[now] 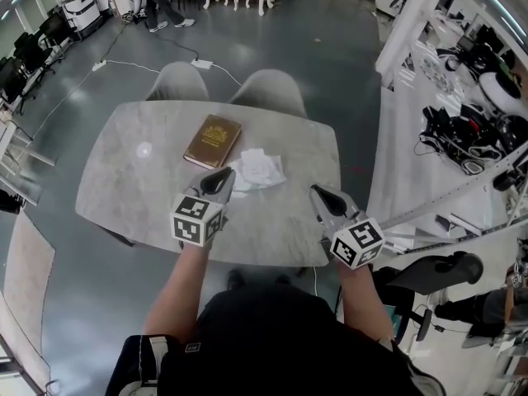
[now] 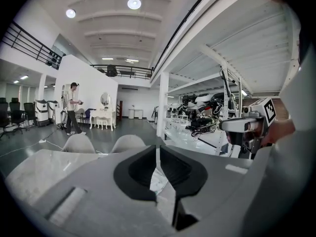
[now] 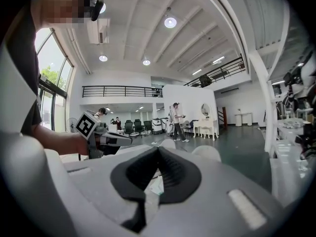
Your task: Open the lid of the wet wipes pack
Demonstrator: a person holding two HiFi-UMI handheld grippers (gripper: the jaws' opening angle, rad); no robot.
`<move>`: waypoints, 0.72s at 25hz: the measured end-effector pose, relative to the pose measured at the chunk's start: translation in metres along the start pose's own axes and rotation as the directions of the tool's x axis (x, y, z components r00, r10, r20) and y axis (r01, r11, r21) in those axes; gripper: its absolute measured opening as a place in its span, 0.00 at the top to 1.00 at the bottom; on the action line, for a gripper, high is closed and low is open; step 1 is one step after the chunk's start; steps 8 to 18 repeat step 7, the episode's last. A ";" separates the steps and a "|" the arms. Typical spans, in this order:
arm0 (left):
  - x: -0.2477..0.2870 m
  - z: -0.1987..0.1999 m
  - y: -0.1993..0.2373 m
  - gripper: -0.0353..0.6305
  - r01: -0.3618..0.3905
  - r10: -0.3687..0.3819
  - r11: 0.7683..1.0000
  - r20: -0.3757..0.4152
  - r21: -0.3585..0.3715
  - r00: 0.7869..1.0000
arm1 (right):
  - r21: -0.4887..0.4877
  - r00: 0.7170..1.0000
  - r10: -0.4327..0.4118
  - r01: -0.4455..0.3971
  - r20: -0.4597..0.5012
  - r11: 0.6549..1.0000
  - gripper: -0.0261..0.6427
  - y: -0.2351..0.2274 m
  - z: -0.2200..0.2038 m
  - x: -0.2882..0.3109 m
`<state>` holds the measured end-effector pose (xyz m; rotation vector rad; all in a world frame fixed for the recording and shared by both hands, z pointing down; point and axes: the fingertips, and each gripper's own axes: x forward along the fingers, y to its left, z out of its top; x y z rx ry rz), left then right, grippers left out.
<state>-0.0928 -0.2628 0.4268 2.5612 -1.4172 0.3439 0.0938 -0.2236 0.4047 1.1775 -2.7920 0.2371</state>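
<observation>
We see a brown book (image 1: 213,141) toward the table's (image 1: 124,188) far edge, with two chairs (image 1: 177,79) tucked in beyond that edge. The wet wipes pack (image 1: 260,170) lies near the table's middle, just beside the book's near right corner. We hold both grippers over the near edge, pointing almost level toward the far edge. The left gripper (image 1: 221,174), closed on nothing, is raised just short of the pack. The right gripper (image 1: 318,190), also closed and empty, sits off toward the right edge.
</observation>
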 end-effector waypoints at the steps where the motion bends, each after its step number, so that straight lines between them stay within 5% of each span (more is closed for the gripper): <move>1: -0.001 -0.002 0.002 0.90 -0.001 0.001 1.000 0.000 -0.001 1.000 | -0.001 1.000 0.004 -0.004 -0.002 1.000 0.96 0.002 0.000 0.003; 18: -0.007 -0.008 0.013 0.90 0.003 -0.003 1.000 0.009 -0.005 1.000 | -0.002 1.000 0.026 -0.026 -0.008 1.000 0.96 0.016 -0.002 0.019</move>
